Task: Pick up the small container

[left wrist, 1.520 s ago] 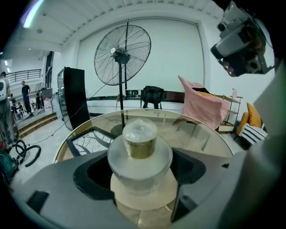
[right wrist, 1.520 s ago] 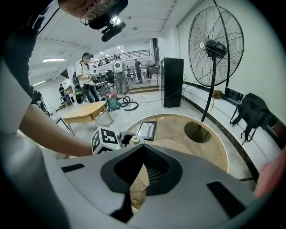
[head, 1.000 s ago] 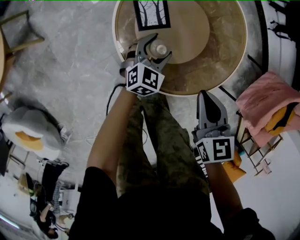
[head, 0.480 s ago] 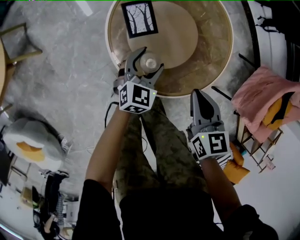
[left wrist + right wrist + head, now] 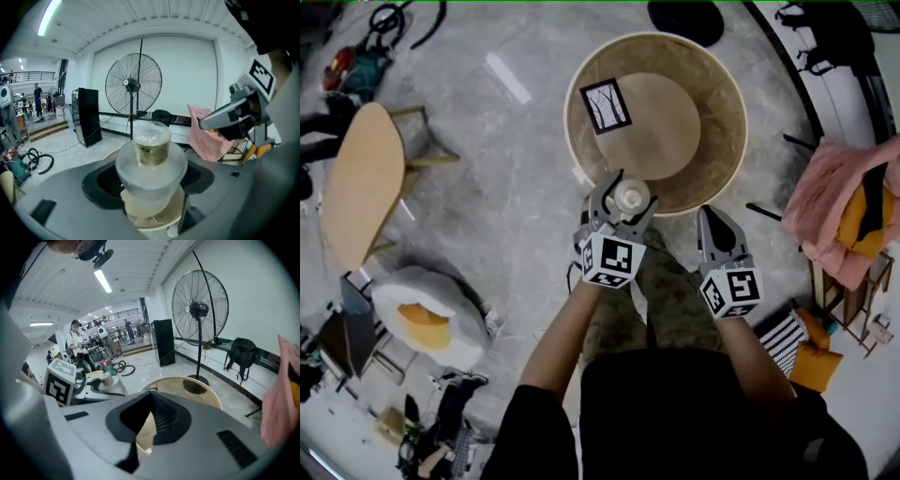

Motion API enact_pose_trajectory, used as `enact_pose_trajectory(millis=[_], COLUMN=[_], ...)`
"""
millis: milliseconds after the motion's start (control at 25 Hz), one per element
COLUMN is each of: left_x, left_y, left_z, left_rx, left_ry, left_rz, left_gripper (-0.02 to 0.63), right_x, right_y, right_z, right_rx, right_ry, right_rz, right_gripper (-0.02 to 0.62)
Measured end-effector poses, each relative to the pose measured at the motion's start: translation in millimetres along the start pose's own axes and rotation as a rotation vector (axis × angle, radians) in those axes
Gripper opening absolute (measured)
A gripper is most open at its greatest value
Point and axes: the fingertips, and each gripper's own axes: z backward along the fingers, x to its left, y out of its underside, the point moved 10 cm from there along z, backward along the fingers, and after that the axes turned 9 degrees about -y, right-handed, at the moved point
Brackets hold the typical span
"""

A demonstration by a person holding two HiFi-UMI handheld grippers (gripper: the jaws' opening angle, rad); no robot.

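Now my left claw [image 5: 630, 191], clamped on the small container [image 5: 151, 157], has lifted it above the counter's [image 5: 727, 112] 6 o'clock rim; pickup looks done. My right claw [image 5: 711, 216] hangs closed, empty.

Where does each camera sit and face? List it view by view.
Head view: on the person's head, facing down at the round table; forearms, legs, left gripper and right gripper show.
Left gripper view: on the left gripper, looking along its jaws, shut on the small container, toward a fan.
Right gripper view: on the right gripper, looking along its shut jaws over the table.
Shared: each gripper view shows the other gripper.
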Motion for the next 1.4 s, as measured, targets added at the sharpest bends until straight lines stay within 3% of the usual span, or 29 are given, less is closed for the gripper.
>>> enact_pose_trajectory(millis=[280,600,920,1160,1400], left_x=[-10,-34,-36,-24,-22], left_y=[-107,-197,-211,-204,-202], left_z=[110,210,269,286,290], left_rx=[-0.014,-0.122,-0.136,-0.144,-0.153], left_ry=[-0.042,-0.098,-0.158,-0.197,-0.205], left_rz=[0.033,0.112,0.090,0.089,0.084], left_gripper=[0.345,0.345,0.345,0.345,0.345], right_x=[24,42,85,109,116], right_y=[-71,-148,-165,-169,-167], right_z=[98,162,185,176,173], right_rx=[-0.111,-0.295,-0.332,-0.322,-0.317], right_ry=[0.016,-0.007,-0.067,-0.114,-0.113], right_rz=[0.064,0.168,0.215,0.286,0.272], right_gripper=[0.021,0.021,0.021,0.021,0.021])
